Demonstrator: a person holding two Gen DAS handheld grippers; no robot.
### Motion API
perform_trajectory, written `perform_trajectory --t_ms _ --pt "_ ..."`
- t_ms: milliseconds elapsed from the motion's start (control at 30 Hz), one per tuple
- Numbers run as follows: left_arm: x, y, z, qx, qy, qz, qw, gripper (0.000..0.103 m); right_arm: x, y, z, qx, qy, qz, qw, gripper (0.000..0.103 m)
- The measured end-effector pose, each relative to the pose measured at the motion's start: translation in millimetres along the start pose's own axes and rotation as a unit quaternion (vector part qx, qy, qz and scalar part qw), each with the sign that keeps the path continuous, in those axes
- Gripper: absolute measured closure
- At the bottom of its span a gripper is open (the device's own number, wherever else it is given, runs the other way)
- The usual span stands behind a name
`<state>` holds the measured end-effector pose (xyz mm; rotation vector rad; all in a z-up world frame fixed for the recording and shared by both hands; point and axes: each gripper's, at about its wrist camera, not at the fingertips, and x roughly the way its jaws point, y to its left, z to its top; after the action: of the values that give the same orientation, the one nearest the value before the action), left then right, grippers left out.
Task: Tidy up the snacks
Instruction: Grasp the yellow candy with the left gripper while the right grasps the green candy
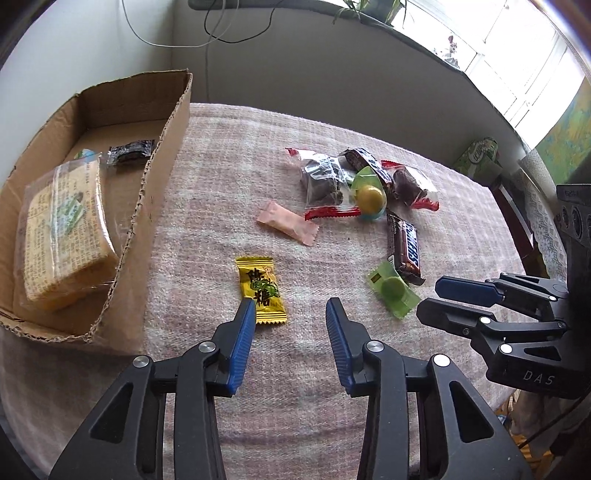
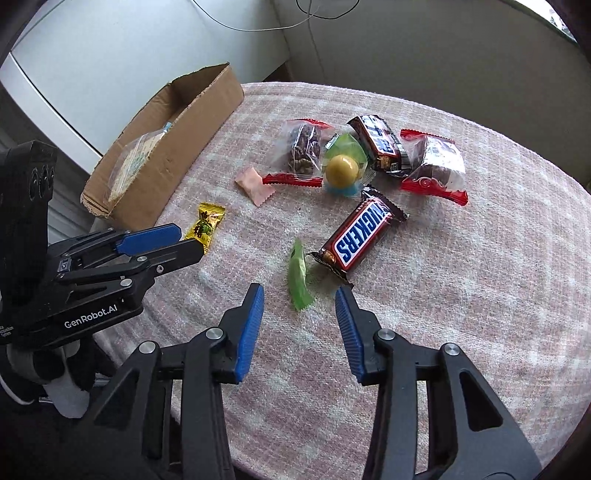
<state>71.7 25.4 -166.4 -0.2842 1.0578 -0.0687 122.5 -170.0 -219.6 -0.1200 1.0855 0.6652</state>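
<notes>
A cardboard box (image 1: 162,177) stands at the table's left and holds a wrapped cracker pack (image 1: 64,225) and a small dark packet (image 1: 131,153). On the cloth lie a yellow candy (image 1: 263,290), a pink candy (image 1: 287,222), a green jelly pack (image 1: 392,290), a Snickers bar (image 1: 404,245) and a pile of wrapped snacks (image 1: 354,181). My left gripper (image 1: 290,312) is open, its left finger beside the yellow candy. My right gripper (image 2: 300,297) is open, with the green jelly pack (image 2: 300,278) just ahead between its fingertips and the Snickers bar (image 2: 360,236) beyond.
The round table has a pink checked cloth (image 1: 229,155); its edge curves near both grippers. A wall and a window sill with plants (image 1: 369,11) lie behind. A chair (image 1: 517,206) stands at the right. The box also shows in the right wrist view (image 2: 162,162).
</notes>
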Motion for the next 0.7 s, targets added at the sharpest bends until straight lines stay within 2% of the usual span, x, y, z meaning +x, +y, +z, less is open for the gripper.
perform_trajectory --t_ms 100,433,600,667,700 --pt "4.9 5.6 1.8 -0.006 0.002 0.008 1.0 0.065 6.4 0.3 2.2 0.0 0.005 0.0 1.0 0.066" --pt "24.0 12.3 7.6 -0.004 0.011 0.02 0.9997 0.065 21.7 -0.2 7.3 0.004 0.015 -0.003 1.0 0.068" --pt "27.6 9.5 9.0 0.007 0.007 0.023 0.9997 0.066 27.6 3.0 9.7 0.001 0.022 -0.009 1.0 0.075" --pt "28.9 7.4 8.6 0.018 0.005 0.028 0.9994 0.078 29.5 5.6 10.0 -0.002 0.025 -0.011 1.0 0.078" --pt "29.5 7.8 8.8 0.019 0.003 0.028 0.9994 0.08 30.8 7.6 9.8 -0.005 0.027 -0.013 1.0 0.081"
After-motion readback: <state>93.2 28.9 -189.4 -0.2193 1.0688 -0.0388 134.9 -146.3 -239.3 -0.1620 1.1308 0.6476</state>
